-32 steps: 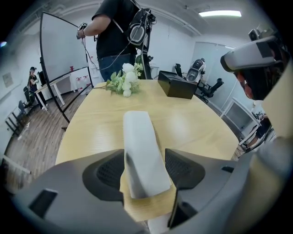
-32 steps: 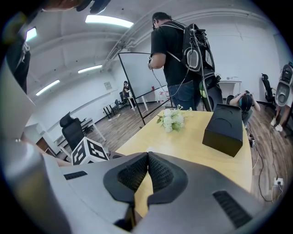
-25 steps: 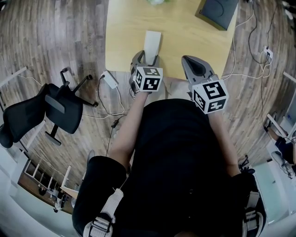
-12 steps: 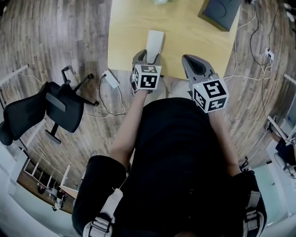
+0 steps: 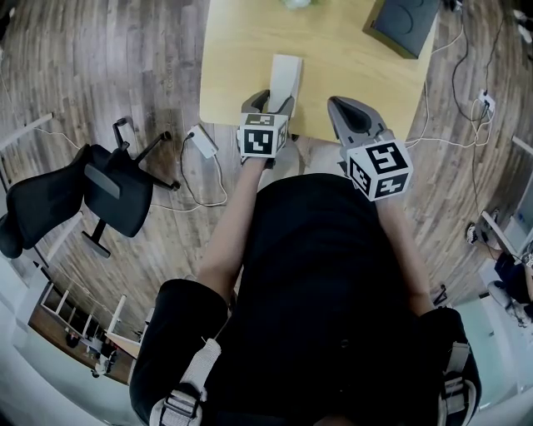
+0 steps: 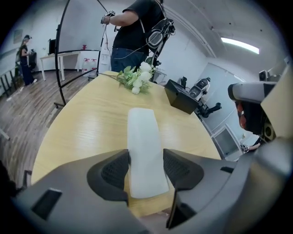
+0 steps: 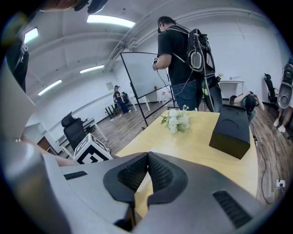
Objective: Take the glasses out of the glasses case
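A closed white glasses case point(image 5: 286, 73) lies lengthwise on the light wooden table point(image 5: 350, 66), close to its near edge. My left gripper point(image 5: 268, 100) points steeply down at the case's near end. In the left gripper view the glasses case point(image 6: 144, 151) sits between the jaws of the left gripper point(image 6: 145, 169), which are closing in, and both ribbed pads point(image 6: 114, 170) touch its long sides. No glasses are visible. My right gripper point(image 5: 337, 104) hovers to the right, at the table's near edge. The right gripper point(image 7: 147, 171) is shut, pads together, holding nothing.
A black box point(image 5: 404, 21) stands at the table's far right, with white flowers point(image 6: 136, 78) at the far edge. A person point(image 6: 132, 32) with a backpack rig stands beyond the table. A black office chair point(image 5: 75, 195) and cables are on the floor to the left.
My left gripper has rolled about its own line, its marker cube turning squarer to the camera, and its jaws have drawn in against the case. The right gripper has stayed put.
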